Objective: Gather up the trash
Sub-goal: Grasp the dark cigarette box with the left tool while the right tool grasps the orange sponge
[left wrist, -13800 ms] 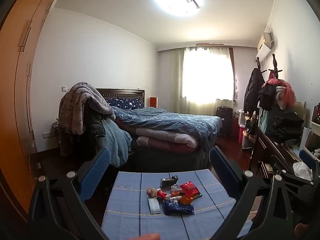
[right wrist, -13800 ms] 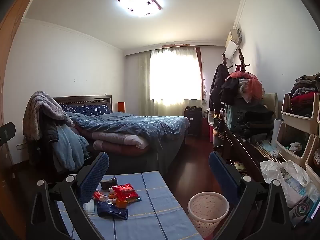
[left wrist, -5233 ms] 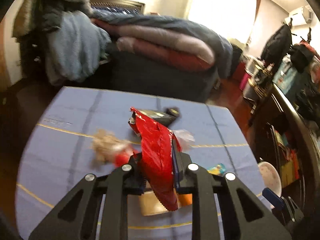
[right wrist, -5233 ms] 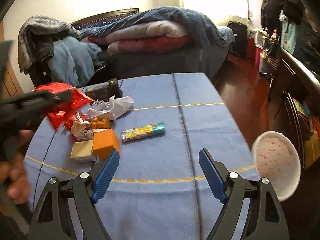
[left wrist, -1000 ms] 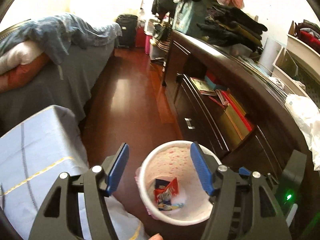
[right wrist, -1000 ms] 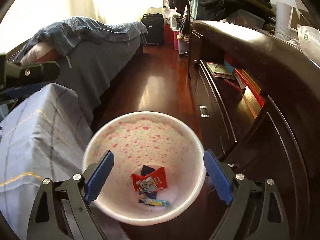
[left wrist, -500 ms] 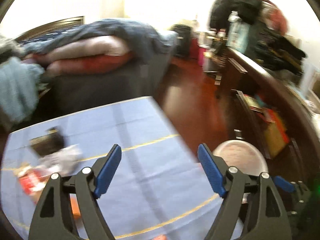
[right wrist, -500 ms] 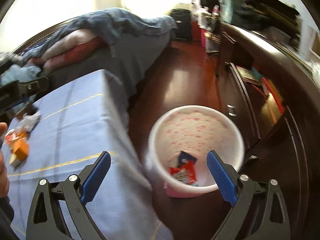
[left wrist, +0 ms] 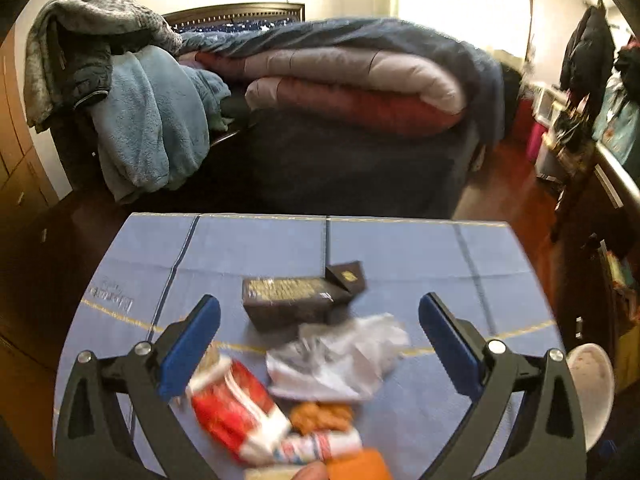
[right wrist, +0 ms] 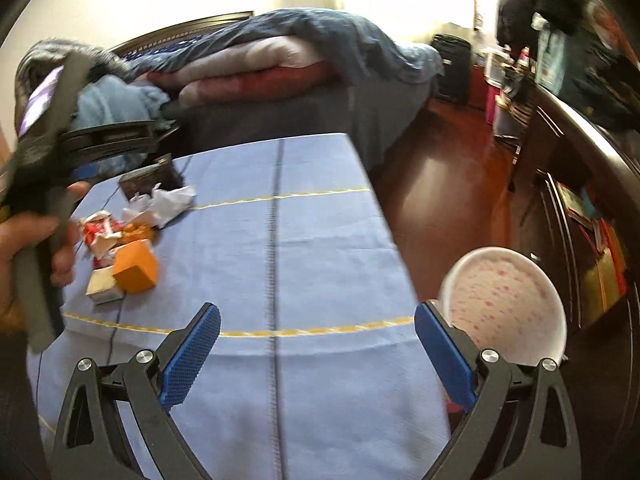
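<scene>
On the left wrist view my left tongs (left wrist: 319, 332) stand spread as wide as they go, having just been opening, and nothing sits between the blue pads (left wrist: 188, 346). They hang over the trash pile at lower centre of the frame: a red-and-white wrapper (left wrist: 234, 402) at lower left just beside the left pad, whether touching it I cannot tell; a dark box (left wrist: 290, 302) at centre; crumpled white paper (left wrist: 340, 354) just right of it; an orange box (left wrist: 358, 465) at the bottom edge. All lie on the blue desk (left wrist: 400, 248). The white bin (left wrist: 590, 392) peeks in at lower right.

On the right wrist view a hand (right wrist: 24, 248) at far left grips the other tool's handle above the same pile, where the orange box (right wrist: 136, 268) is clearest. My right tongs (right wrist: 318, 354), at bottom centre, gape wide and empty above bare desk (right wrist: 320, 240). The bin (right wrist: 508, 308) stands on the floor at right, just behind the right pad.
</scene>
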Demonstrator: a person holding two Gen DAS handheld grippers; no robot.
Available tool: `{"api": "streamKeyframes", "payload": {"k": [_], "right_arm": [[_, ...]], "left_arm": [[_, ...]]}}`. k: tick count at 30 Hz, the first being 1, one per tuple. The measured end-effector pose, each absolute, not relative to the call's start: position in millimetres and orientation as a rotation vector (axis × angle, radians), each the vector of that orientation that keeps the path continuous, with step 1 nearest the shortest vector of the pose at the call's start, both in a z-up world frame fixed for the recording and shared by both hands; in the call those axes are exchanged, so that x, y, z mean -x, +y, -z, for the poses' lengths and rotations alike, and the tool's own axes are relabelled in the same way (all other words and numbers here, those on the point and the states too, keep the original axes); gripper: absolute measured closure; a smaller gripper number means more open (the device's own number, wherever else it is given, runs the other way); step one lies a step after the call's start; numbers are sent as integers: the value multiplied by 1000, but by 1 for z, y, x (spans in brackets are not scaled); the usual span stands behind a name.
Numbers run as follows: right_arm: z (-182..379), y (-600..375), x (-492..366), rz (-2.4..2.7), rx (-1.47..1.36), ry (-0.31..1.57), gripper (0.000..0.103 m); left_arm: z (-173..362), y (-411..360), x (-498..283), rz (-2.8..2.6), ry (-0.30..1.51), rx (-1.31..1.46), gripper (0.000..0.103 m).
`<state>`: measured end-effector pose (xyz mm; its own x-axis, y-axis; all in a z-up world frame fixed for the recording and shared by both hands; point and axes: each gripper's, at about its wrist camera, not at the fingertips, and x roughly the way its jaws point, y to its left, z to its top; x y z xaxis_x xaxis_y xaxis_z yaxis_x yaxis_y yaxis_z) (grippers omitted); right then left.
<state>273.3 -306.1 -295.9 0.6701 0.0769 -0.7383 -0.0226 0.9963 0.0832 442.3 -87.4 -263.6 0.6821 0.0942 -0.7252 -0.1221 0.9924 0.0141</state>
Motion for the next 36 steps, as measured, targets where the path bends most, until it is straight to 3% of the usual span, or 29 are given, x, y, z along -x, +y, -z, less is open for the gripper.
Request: {"api": "streamKeyframes", "payload": {"k": [9,28,31,36], "right_arm": [[295,-268,-287,-129,-12,837,6],[290,-241,-294,-192,-16,843,6],[290,-240,-294,-189,-12,841,6],[290,-238,-295,-192,-13,844,6]], "left_arm": [[294,-90,-496,-143,860,-15,3],[314,-78,-502,-173,935,20,4],[314,-72,-500,-153,923,65,13],[309,-61,-494,-113,889,124,14]]}}
